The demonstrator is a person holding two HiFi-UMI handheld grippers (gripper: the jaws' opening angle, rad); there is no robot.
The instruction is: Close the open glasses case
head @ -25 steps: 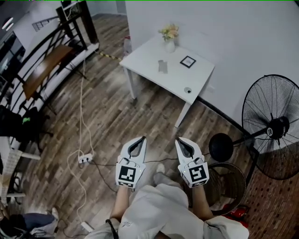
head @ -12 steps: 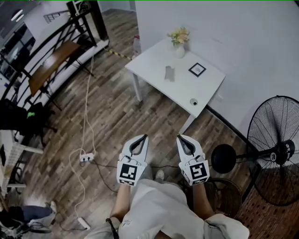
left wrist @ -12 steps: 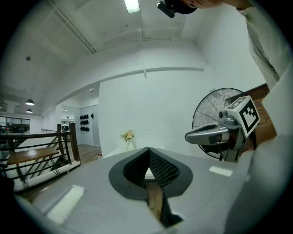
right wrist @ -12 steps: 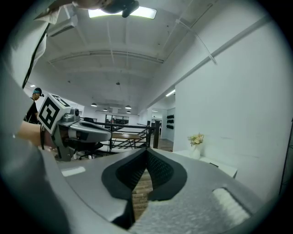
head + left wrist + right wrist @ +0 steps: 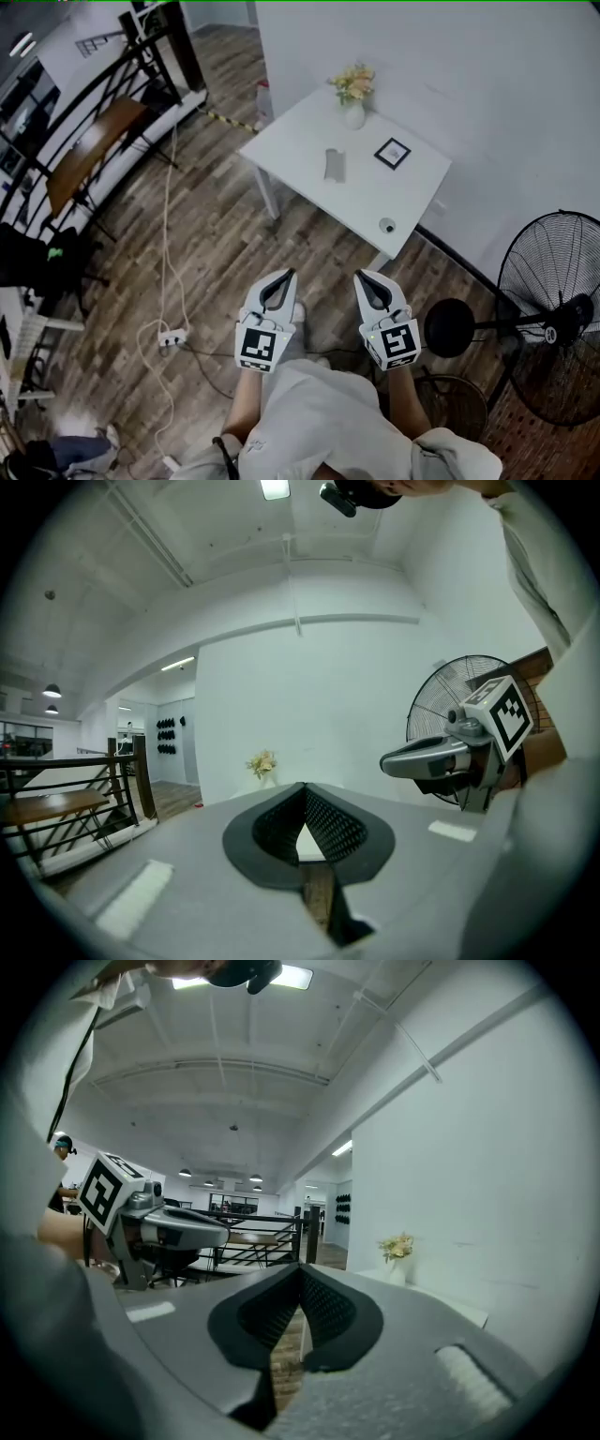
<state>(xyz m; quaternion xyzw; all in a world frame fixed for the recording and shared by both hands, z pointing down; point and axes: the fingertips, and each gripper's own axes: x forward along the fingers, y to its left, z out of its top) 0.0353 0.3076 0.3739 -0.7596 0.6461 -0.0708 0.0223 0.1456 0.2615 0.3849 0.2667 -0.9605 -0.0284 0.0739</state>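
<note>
- Grey left tool [image 5: 285,276] and right tool [image 5: 360,276] side by side before me, above the wood floor [image 5: 216,234]; each has its jaws together, nothing between.
- White counter [image 5: 298,142] well ahead; the case [image 5: 335,164] lies near its middle, far from both tools.
- Vase [image 5: 353,112] at the counter's far edge.

The left gripper [image 5: 281,278] and the right gripper [image 5: 365,277] are held level and side by side, well short of the white table [image 5: 309,141], both noses aimed toward it. Each gripper's jaws meet at the tips with nothing between them. Behind the marker cubes, the left forearm [image 5: 243,409] and the right forearm [image 5: 403,405] run straight back, away from the table.
</note>
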